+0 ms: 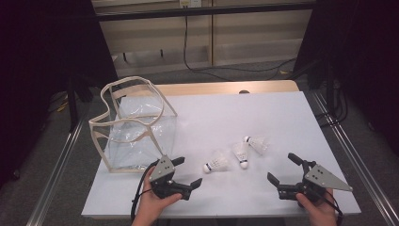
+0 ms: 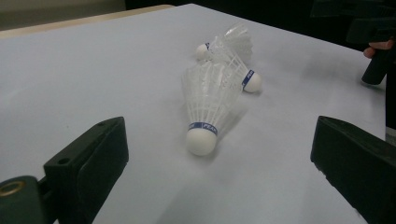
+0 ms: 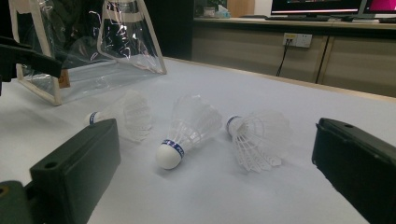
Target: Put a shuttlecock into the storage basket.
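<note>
Broadly, the white surface (image 1: 211, 117) is carrying everything, and the largest thing on it is the clear bag (image 1: 136, 127) with cream trim, which is standing open-mouthed at the far left corner, just beyond the left gripper (image 1: 183, 172). That gripper is lying near the front edge with its jaws spread wide apart and holding nothing, and it is pointing rightward toward the shuttlecocks. The right gripper (image 1: 282, 168) is waiting at the front right, its jaws likewise wide apart and empty, facing left and away from the person.

Between the two grippers three shuttlecocks are lying on their sides in a loose row. The nearest shuttlecock (image 1: 216, 163) is lying just beyond the left jaws; in the left gripper view it (image 2: 205, 112) is sitting almost centred between them, its cork end facing the camera and its feather skirt trailing away, so its long axis is running roughly along the gripper's line of approach. The middle shuttlecock (image 1: 241, 153) and the far shuttlecock (image 1: 256, 144) are lying closer to the right gripper, the middle one (image 3: 187, 126) pointing its cork toward that camera.

Judging from this, the left hand is the better placed for the nearest one, and nothing is standing in its path; the bag is lying close behind for a drop.
</note>
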Motion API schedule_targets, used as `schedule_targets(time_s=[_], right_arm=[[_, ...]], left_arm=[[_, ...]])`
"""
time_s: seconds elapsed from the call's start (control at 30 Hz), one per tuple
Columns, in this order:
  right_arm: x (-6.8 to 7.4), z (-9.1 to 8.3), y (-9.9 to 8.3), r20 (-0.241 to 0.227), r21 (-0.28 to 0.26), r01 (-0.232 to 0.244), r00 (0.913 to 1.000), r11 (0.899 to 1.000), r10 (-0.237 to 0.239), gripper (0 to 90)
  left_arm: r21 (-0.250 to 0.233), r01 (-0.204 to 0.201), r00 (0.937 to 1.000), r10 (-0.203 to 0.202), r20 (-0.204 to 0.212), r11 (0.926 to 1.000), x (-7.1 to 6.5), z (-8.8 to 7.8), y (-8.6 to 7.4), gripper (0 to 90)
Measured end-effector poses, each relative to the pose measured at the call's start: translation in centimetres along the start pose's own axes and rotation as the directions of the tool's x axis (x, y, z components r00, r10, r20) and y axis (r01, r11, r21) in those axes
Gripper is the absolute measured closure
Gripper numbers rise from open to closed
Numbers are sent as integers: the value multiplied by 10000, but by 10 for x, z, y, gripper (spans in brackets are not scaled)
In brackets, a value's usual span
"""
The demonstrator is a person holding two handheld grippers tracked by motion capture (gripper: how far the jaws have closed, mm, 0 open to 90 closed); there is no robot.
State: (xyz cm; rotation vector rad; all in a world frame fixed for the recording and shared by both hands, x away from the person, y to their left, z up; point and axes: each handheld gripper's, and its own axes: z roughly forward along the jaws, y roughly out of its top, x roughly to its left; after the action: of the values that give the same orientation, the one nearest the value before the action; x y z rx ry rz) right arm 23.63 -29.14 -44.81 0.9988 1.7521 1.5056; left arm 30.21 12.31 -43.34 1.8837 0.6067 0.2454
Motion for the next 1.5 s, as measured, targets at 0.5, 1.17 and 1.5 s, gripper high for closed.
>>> schedule_targets(time_s=[0.5, 1.17, 1.5], right_arm=[[0, 0, 0, 4, 21, 10, 10000, 10000, -10, 9], [0, 0, 0, -23, 7, -24, 10000, 10000, 24, 9], [0, 0, 0, -34, 24, -45, 10000, 10000, 45, 9]], left_arm=[[546, 8, 10000, -11, 56, 9985, -1, 14, 2, 49], [1040, 29, 9998, -47, 174, 9946, -3, 30, 6, 55], [1213, 254, 9993, -284, 231, 9923, -3, 38, 7, 58]])
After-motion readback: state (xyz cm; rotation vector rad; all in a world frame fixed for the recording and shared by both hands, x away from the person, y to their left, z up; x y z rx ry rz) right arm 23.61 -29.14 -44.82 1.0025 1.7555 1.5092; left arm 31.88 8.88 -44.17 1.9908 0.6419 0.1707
